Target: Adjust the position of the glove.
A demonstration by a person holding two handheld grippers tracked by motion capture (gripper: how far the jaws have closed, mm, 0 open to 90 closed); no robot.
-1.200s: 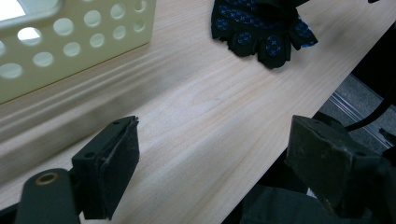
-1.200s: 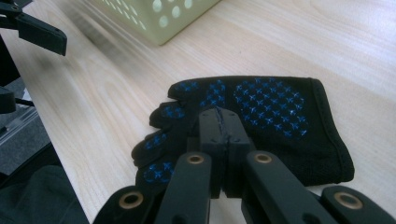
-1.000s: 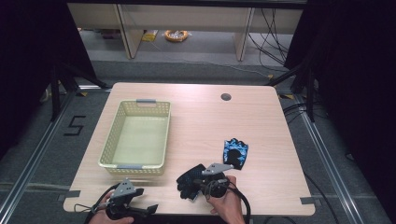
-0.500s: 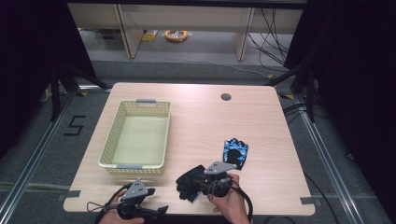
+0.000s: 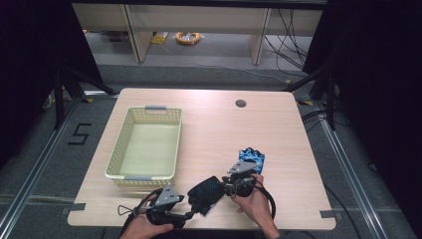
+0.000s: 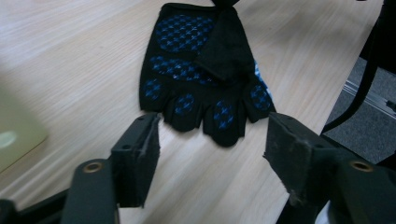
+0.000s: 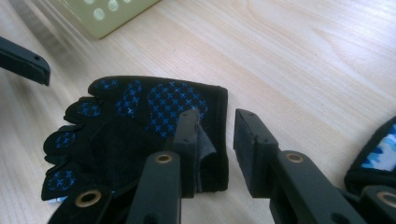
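black with blue grip dots, the fingerless glove (image 5: 205, 193) lies palm up and flat on the pale wood tabletop (image 5: 214, 129), close to the near edge, just beyond the yellow-green plastic basket's (image 5: 147, 143) near right corner.

the right tool (image 5: 234, 185) sits over the cuff end: in the right gripper view one jaw rests on the cuff and the other stands just off its edge on bare wood, so the hem runs up between them. its jaws have just been opening, and the pads (image 7: 246, 149) stand apart with a clear gap, not pressing the fabric. released, then.

over to the left tool (image 5: 191, 215). it comes in low from the near edge toward the glove's short finger stubs. in the left gripper view the black glove (image 6: 205, 70) lies just ahead of the two pads (image 6: 144, 158), the fingertips reaching the mouth of the gap but not in it. its jaws have just been closing, yet they stand wide and nothing is pinched. released as well.

a flap of the cuff is folded over onto the palm. a second glove (image 5: 251, 158), blue patterned, lies just beyond the right tool, beside the person's right hand (image 5: 254, 201).
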